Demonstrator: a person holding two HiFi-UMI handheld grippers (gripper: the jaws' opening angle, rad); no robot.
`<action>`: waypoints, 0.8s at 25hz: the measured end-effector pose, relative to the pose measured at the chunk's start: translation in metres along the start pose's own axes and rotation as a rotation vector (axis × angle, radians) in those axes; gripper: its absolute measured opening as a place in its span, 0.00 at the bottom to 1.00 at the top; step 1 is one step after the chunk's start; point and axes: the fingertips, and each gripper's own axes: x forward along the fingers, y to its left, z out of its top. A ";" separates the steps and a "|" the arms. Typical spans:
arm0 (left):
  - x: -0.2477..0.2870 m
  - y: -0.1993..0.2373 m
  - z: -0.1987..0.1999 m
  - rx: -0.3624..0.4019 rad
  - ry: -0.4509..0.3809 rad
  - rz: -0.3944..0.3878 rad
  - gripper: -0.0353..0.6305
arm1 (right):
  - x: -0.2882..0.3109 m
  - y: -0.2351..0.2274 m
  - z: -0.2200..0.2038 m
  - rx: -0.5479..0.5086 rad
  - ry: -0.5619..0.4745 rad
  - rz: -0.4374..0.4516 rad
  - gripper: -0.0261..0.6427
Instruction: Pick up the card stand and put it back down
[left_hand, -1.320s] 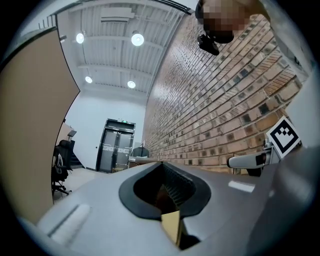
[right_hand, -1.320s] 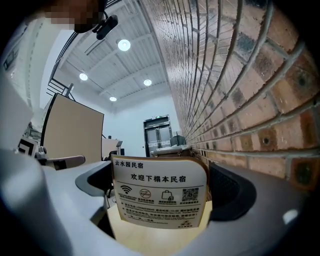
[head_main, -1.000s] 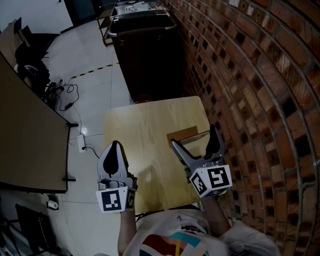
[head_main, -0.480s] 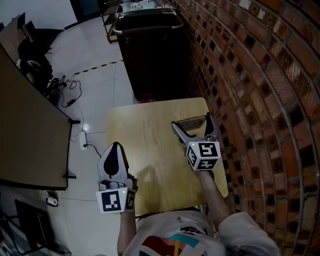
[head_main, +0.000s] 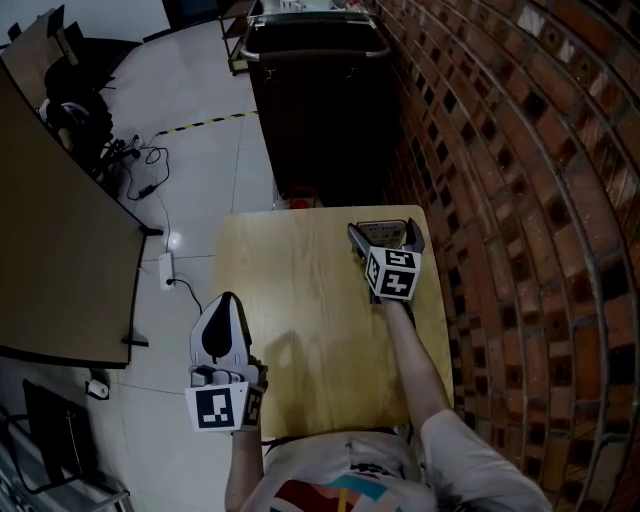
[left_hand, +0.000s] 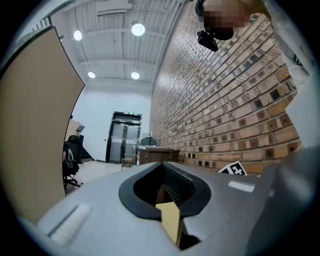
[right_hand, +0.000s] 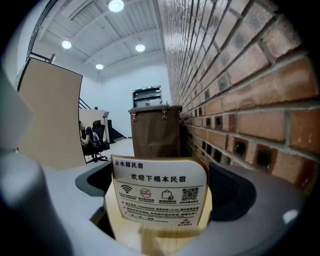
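Right gripper (head_main: 383, 232): jaws wide apart, one each side of the card stand (right_hand: 159, 192), with a visible gap on both sides. No clamp, nothing held.

The stand is a white printed card with a text line, an icon row and a QR code, on a light wooden backing with a wooden foot. It stands upright with its face towards the right gripper view.

It sits at the far right corner of the light wooden bench (head_main: 300, 300), close to the red brick wall (head_main: 520, 200). The foot looks to be down on the bench, but I can't confirm contact.

The right gripper's marker cube (head_main: 392, 273) is just behind the jaws, and the forearm runs back over the bench's right side.

Left gripper (head_main: 224, 300): jaws closed together and empty. Its own view shows only a sliver of bench wood through the slot. It is at the bench's near left edge, well apart from the stand, with its marker cube (head_main: 222, 408) towards the person.

Beyond the bench's far edge is a dark brown bin with handles (head_main: 315, 90), against the brick wall. A beige partition panel (head_main: 50, 250) is on the left, with cables (head_main: 130, 180) on the pale floor beside it.
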 end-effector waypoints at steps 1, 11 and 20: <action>0.001 0.001 -0.002 0.001 0.005 0.006 0.06 | 0.009 -0.002 -0.006 -0.003 0.021 -0.002 0.90; -0.001 0.013 -0.014 0.005 0.033 0.067 0.06 | 0.052 -0.009 -0.045 0.001 0.141 -0.011 0.90; -0.003 0.011 -0.016 0.000 0.041 0.072 0.06 | 0.060 -0.008 -0.048 0.007 0.151 0.002 0.90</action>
